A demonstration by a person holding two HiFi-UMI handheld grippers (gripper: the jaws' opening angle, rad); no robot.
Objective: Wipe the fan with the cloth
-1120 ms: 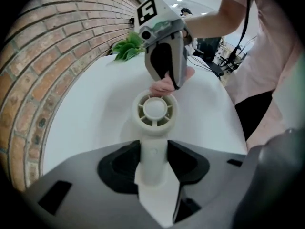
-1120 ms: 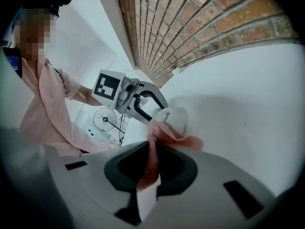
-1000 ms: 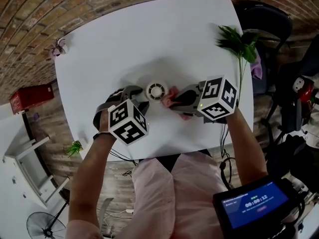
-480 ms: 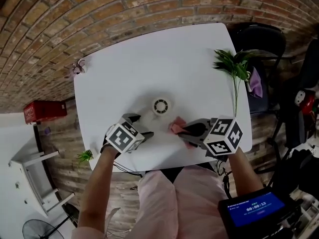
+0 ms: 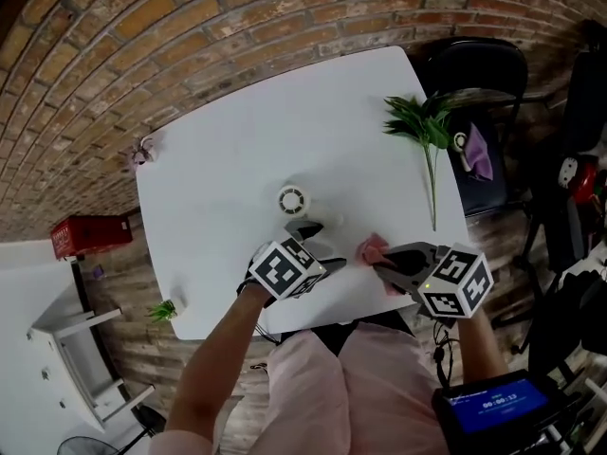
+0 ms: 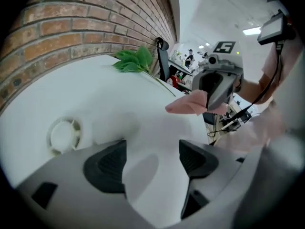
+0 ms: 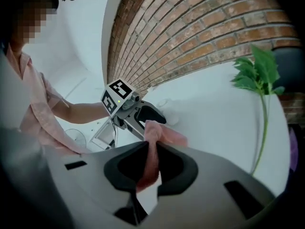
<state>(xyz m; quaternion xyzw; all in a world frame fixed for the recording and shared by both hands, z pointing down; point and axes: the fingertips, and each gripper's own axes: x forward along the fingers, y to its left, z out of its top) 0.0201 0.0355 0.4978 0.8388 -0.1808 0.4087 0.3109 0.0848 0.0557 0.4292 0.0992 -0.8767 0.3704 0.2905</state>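
The small round white fan (image 5: 293, 200) lies flat on the white table (image 5: 237, 131), left of my left gripper's jaws (image 6: 64, 134). My left gripper (image 5: 320, 246) sits just in front of it, apart from it, its jaws opening with only bare table between them (image 6: 151, 159). Right of that, near the table's front edge, my right gripper (image 5: 381, 262) is shut on the pink cloth (image 5: 372, 248). The cloth (image 7: 164, 135) bunches out past the jaws and hangs above the table (image 6: 188, 103). The right gripper view shows the left gripper (image 7: 138, 113) facing it.
A green leafy sprig (image 5: 417, 126) lies on the table's right side (image 7: 257, 75). A small object (image 5: 142, 150) sits at the left corner. A black chair (image 5: 474, 64) stands beyond the right edge, and a brick wall runs behind the table.
Both grippers have drawn back from the fan toward the table's front edge. The left jaws came off the fan and opened. The right gripper carried the cloth away to the right.
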